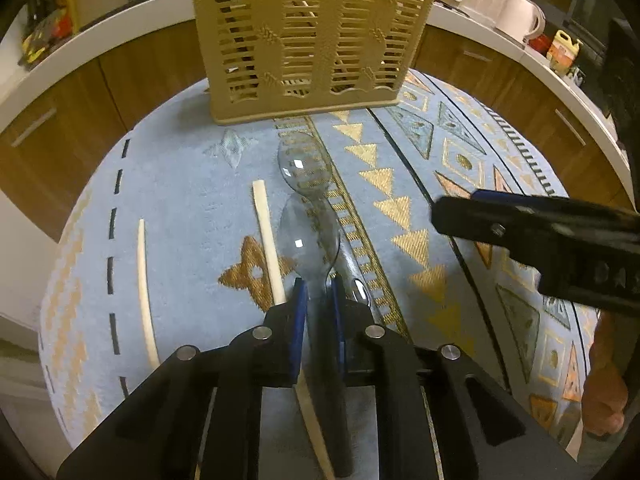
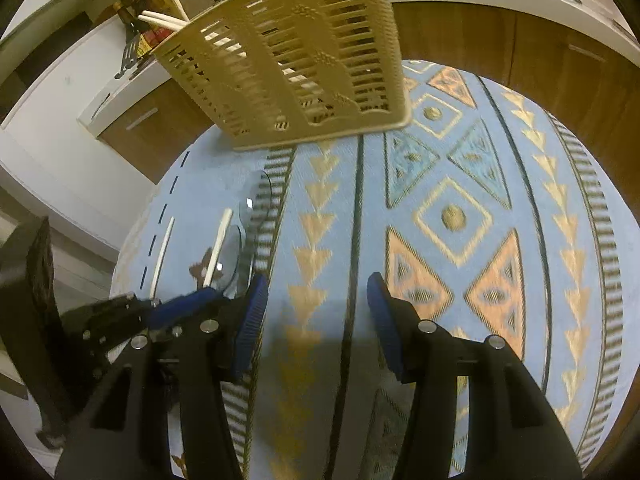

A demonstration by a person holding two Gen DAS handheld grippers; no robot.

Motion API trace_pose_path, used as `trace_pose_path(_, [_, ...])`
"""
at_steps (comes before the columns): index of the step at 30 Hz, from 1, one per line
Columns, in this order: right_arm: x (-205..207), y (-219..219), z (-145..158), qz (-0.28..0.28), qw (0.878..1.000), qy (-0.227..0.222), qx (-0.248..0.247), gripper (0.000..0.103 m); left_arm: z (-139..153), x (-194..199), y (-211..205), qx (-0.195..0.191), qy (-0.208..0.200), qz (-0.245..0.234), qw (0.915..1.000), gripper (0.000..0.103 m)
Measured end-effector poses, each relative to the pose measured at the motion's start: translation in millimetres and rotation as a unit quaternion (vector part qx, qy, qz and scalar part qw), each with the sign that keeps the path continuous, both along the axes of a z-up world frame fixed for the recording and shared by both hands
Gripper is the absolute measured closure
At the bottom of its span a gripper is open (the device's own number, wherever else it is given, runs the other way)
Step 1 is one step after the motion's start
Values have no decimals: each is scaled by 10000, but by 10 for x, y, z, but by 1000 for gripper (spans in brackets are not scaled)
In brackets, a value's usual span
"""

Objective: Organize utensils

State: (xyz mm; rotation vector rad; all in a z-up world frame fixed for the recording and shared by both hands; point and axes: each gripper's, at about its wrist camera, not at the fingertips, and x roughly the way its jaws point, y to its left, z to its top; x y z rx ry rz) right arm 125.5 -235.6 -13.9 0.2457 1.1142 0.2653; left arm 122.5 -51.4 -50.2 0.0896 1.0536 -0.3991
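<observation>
A beige plastic utensil basket (image 1: 308, 40) with slatted, woven-look walls stands upright at the far side of a round surface covered by a pale blue woven cloth (image 1: 192, 200) patterned with gold triangles, orange diamonds and dark stripes; pale sticks (image 2: 164, 20) poke out of its top in the right wrist view. In front of the basket lie two clear, smoke-tinted plastic spoons: the far spoon (image 1: 304, 168) with its bowl near the basket's foot, and the near spoon (image 1: 310, 236) just behind it, their glossy bowls catching small highlights. The left gripper (image 1: 319, 292), black with blue ribbed pads, is clamped tight on the near spoon's thin handle, which runs back between its fingers. Just left of the spoons lies a cream wooden chopstick (image 1: 268, 244), flat and straight, its near end passing under the left gripper; a second cream chopstick (image 1: 146, 292) lies further left, well apart, beside a dashed dark line in the cloth. The right gripper (image 2: 316, 320) hangs above bare cloth to the right of the spoons, its jaws parted with nothing between them. Around the surface run brown wood-grain cabinets (image 1: 80, 92) under a white countertop (image 1: 480, 24), on which stand a white electric kettle (image 1: 520, 16) and a yellow bottle (image 1: 564, 50).
</observation>
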Motion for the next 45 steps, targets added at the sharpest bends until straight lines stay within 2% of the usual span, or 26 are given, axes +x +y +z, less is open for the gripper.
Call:
trace_pose_path(3, [139,109,-53,122,9998,132,29,55,-4,48,129,-360,88,169,9992,93])
trace_pose_path(5, [223,223,-103,229,9995,212,44,55,-7,75,219,-381,21,381,9985,93])
trace_pose_path(8, [347,380,-156,324,9990,311,63,65,-5,125,372,-559,65,608,9966,93])
trace_pose_path(10, [434,452,-172,297,9989,355,47,67,15,158,460,-627,48,736,9953,93])
trace_pose_path(15, [577,599,-182,207,9990,364,-146,67,65,177,579,-886,56,822,9926,93])
trace_pose_path(18, [543,714,-178,245,9984,232,-453,67,62,176,625,-974,33,911,9911,93])
trace_pose_path(25, [404,914,-202,504,9909,-121,-1243,92,98,117,740,-1236,-95,1032,9869,93])
trace_pose_path(29, [258,778,-206,585,9921,-94,-1102,96,159,70,766,-1241,-151,991,9872,93])
trace_pose_path(33, [23,437,-173,377,9949,-96,-931,99,175,2,671,-1329,-119,727,9884,93])
trace_pose_path(40, [-216,-15,-183,141,9978,70,-638,99,97,-65,324,-1274,-34,385,9911,93])
trace_pose_path(45, [-205,-91,-188,142,9983,179,-545,98,44,-76,246,-1145,27,316,9929,93])
